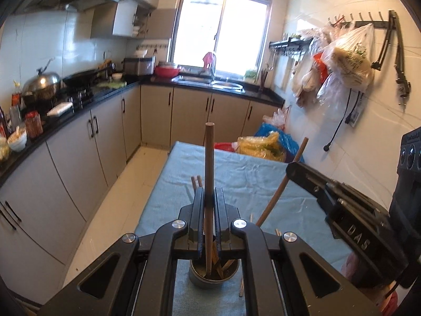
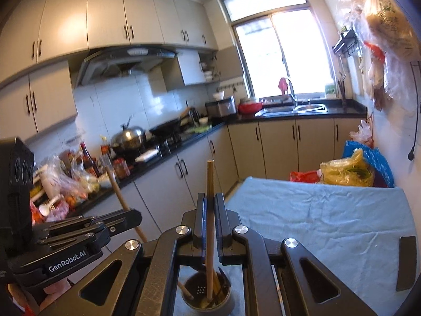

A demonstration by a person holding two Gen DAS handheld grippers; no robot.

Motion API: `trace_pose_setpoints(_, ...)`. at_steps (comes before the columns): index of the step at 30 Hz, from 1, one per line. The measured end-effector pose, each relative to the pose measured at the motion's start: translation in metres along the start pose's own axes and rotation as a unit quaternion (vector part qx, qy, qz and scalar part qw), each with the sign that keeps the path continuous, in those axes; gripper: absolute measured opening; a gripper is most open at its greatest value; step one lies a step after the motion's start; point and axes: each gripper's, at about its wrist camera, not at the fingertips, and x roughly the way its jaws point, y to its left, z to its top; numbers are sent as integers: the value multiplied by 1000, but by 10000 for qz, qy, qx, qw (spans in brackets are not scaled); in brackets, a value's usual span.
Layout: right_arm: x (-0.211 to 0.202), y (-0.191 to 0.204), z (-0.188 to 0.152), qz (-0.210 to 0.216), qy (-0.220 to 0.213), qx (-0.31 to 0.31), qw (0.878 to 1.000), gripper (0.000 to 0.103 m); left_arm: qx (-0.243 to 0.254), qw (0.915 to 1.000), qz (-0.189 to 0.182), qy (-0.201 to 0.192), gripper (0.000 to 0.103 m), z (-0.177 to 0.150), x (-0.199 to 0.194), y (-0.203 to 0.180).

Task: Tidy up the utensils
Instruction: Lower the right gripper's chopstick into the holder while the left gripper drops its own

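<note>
My left gripper point(image 1: 209, 197) is shut on a wooden stick utensil point(image 1: 209, 163), held upright with its lower end in a dark round utensil holder point(image 1: 213, 280) that holds several chopsticks. My right gripper point(image 2: 209, 205) is shut on another wooden stick point(image 2: 210, 184), its lower end in the same holder point(image 2: 208, 296). The right gripper body point(image 1: 342, 205) shows at the right of the left wrist view with its stick point(image 1: 284, 181). The left gripper body point(image 2: 79, 234) shows at the left of the right wrist view. Two chopstick tips point(image 1: 196, 183) lie on the cloth beyond.
The holder stands on a table covered with blue cloth point(image 1: 250, 173). Plastic bags point(image 1: 263, 144) sit past the table's far end. A black counter with wok, pots and bottles point(image 1: 47, 89) runs along the left. A dark flat object point(image 2: 406, 262) lies at the table's right edge.
</note>
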Motion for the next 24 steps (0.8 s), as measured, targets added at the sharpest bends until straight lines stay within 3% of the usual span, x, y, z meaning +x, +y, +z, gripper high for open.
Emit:
trace_pose_setpoints(12, 49, -13, -27, -97, 727, 100, 9973, 7, -298, 9974, 83, 646, 6, -19, 57, 24)
trace_pose_setpoints(17, 54, -17, -27, -91, 789, 140, 9967, 7, -316, 9973, 67, 656, 6, -20, 61, 27)
trace_pose_setpoints(21, 51, -14, -27, -87, 763, 111, 9970, 21, -334, 9974, 52, 643, 7, -19, 60, 27)
trace_pose_setpoints(24, 43, -15, -24, -61, 662, 152, 9977, 21, -346, 9976, 48, 596, 9, -19, 56, 27)
